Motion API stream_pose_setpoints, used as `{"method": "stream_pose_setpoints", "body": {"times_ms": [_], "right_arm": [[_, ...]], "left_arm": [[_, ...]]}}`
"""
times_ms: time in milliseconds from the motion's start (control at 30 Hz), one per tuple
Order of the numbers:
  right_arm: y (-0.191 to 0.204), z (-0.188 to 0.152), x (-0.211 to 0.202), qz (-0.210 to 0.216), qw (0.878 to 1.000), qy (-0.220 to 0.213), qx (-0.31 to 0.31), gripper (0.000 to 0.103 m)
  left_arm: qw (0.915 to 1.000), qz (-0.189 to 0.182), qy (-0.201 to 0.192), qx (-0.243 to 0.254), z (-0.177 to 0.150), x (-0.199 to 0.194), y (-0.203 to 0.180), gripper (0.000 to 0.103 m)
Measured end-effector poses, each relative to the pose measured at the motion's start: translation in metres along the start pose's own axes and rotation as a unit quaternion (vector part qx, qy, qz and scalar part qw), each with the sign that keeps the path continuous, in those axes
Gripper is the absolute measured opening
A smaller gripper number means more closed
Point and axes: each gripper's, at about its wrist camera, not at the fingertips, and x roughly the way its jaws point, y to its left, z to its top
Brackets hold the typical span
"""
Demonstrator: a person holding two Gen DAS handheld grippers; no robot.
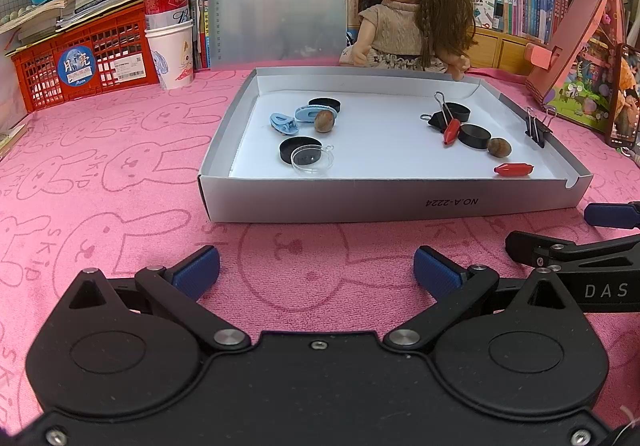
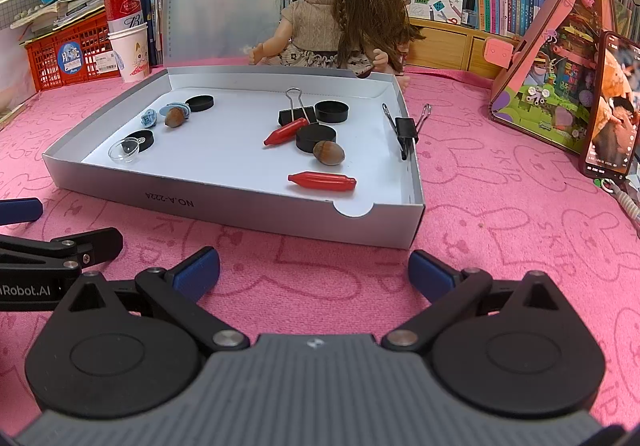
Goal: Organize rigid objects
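One shallow grey cardboard tray (image 1: 400,202) with a white floor sits on the pink cloth (image 1: 120,174), at twelve o'clock from both grippers. Inside lie four black round caps, one (image 1: 474,136) by a brown nut (image 1: 499,147) toward three o'clock, two red bullet-shaped pieces, one (image 1: 513,168) near the front wall at four o'clock, pale blue clips (image 1: 284,124) at ten o'clock, and a clear round lid (image 1: 313,159) at eight o'clock. A black binder clip (image 1: 536,128) grips the right wall. The left gripper (image 1: 316,270) and the right gripper (image 2: 314,270) both hover over the cloth, fingers spread apart, holding nothing.
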Motion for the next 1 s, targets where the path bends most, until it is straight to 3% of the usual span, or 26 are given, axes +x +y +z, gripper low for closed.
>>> {"method": "stream_pose_setpoints", "body": {"times_ms": [1000], "right_arm": [[0.0, -0.0002, 0.0003, 0.0, 1.0, 0.0, 0.0, 0.103]], "left_arm": [[1.0, 0.007, -0.003, -0.004, -0.0025, -0.0018, -0.0011, 0.103]]}}
